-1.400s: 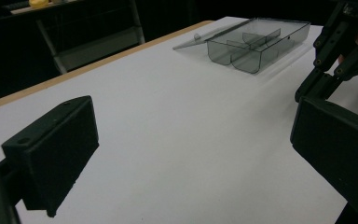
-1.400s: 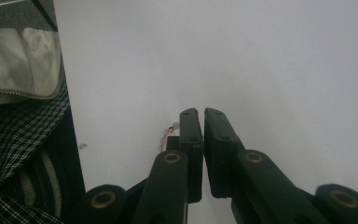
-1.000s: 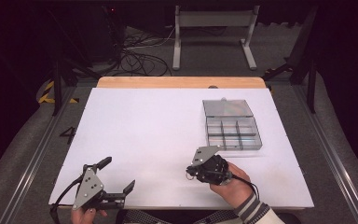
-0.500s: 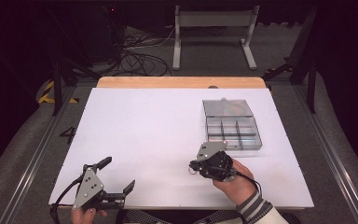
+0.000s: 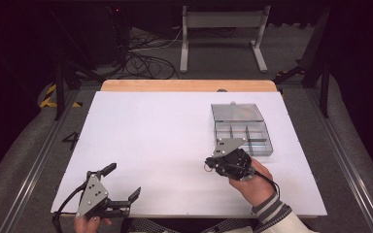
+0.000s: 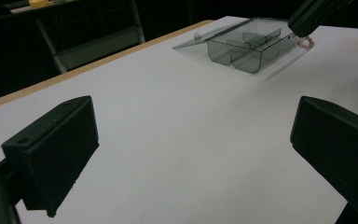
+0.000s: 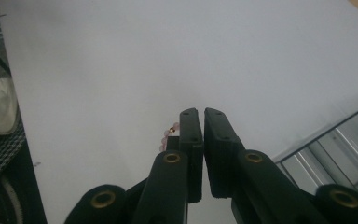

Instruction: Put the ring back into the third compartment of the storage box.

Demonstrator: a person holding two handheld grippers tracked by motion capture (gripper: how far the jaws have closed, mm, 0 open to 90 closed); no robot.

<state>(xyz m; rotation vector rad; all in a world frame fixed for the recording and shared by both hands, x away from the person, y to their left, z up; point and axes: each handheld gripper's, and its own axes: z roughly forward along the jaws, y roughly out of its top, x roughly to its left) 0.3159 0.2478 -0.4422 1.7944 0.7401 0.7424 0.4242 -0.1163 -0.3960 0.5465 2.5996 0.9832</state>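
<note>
A small string of pink beads (image 7: 167, 134) with one gold bead hangs from my right gripper (image 7: 200, 114), whose jaws are shut on it. In the high view that gripper (image 5: 212, 164) is lifted above the white table, just in front of and left of a clear compartment box (image 5: 243, 133) with its lid laid open behind it. The beads (image 6: 304, 42) dangle near the box (image 6: 247, 46) in the left gripper view. My left gripper (image 5: 124, 179) rests at the table's near left corner, jaws open wide with nothing between them (image 6: 191, 154).
The white table top (image 5: 150, 131) has a wooden strip (image 5: 189, 85) along its far edge. A metal stand (image 5: 221, 24) and loose cables (image 5: 141, 60) sit on the floor beyond. A corner of the box (image 7: 335, 149) lies at the right of the right gripper view.
My right gripper has risen and shifted a little farther up the table toward the box, still carrying the beads. The left gripper has stayed put.
</note>
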